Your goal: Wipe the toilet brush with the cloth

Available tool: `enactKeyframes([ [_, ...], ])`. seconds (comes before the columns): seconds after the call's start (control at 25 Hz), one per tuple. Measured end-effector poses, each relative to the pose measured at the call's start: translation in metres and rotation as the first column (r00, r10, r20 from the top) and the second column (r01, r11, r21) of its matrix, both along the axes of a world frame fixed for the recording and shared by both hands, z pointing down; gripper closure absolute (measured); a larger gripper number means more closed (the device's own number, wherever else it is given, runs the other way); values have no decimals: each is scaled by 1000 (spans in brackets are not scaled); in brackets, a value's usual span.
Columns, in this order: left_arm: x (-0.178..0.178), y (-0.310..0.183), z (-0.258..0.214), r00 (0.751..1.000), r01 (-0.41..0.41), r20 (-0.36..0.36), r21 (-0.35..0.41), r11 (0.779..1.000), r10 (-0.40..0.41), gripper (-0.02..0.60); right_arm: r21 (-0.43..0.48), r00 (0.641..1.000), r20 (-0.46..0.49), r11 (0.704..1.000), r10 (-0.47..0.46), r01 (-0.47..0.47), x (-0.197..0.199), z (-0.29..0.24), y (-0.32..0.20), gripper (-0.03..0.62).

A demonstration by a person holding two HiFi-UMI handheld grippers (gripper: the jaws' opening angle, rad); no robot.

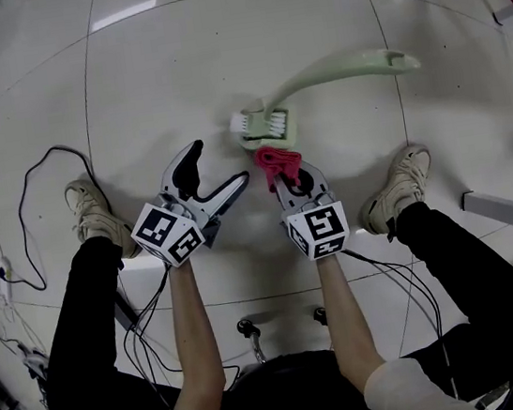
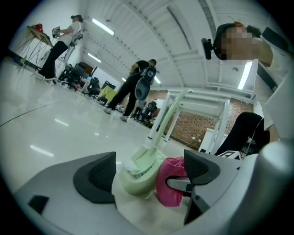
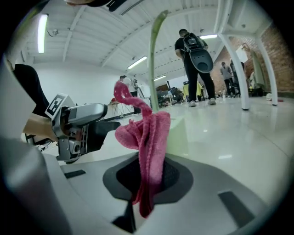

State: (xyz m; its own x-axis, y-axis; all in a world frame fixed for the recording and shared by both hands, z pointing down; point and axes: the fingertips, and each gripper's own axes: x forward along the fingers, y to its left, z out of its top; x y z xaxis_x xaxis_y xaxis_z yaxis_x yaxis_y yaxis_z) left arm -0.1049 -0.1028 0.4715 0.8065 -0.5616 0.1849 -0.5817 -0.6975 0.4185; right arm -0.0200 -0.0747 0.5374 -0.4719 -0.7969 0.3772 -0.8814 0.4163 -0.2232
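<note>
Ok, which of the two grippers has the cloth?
The right gripper, its jaws shut on the pink cloth. The left gripper is open and clamps nothing, near the head of the toilet brush.

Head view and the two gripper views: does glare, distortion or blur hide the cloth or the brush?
Head view: fisheye bends the floor tile lines; lamp glare lies away from the toilet brush and cloth, both sharp. Left gripper view: heavy curvature, brush head slightly soft. Right gripper view: cloth crisp in the shut jaws, background warped.
</note>
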Motion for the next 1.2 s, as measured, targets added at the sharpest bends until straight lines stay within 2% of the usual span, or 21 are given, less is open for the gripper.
enactKeyframes([
  [0.2,15,-7,-25,999,-16,-29,42,999,17,124,-6,997,-19,997,81,-81,43,-2,5,562],
  [0.32,22,-20,-61,996,23,-90,78,997,-16,128,23,977,34,977,209,-210,75,-29,3,562],
  [0.36,22,-26,-76,994,51,-99,89,995,-43,168,44,966,57,966,251,-253,85,-47,0,562],
  [0.4,22,-33,-91,993,89,-86,101,991,-81,273,72,957,72,955,281,-286,94,-68,-4,562],
  [0.48,24,-50,-122,986,164,-14,139,977,-163,578,140,947,78,937,313,-321,106,-118,-17,562],
  [0.56,36,-65,-159,981,186,16,188,964,-193,578,212,942,75,918,328,-336,114,-172,-34,562],
  [0.68,66,-73,-215,988,152,-20,266,952,-153,578,303,938,95,888,334,-347,121,-240,-54,562],
  [0.76,85,-74,-238,993,115,-17,312,943,-116,578,328,938,112,879,329,-347,119,-264,-62,562],
  [0.84,103,-73,-242,997,59,23,338,939,-71,578,319,940,124,885,317,-340,111,-270,-66,562],
  [0.96,122,-64,-224,995,-23,95,326,945,-8,578,296,950,123,903,288,-312,95,-264,-64,562],
  [1.2,119,-55,-214,994,-32,110,303,953,-1,578,316,976,-45,930,214,-189,64,-255,-66,562],
])
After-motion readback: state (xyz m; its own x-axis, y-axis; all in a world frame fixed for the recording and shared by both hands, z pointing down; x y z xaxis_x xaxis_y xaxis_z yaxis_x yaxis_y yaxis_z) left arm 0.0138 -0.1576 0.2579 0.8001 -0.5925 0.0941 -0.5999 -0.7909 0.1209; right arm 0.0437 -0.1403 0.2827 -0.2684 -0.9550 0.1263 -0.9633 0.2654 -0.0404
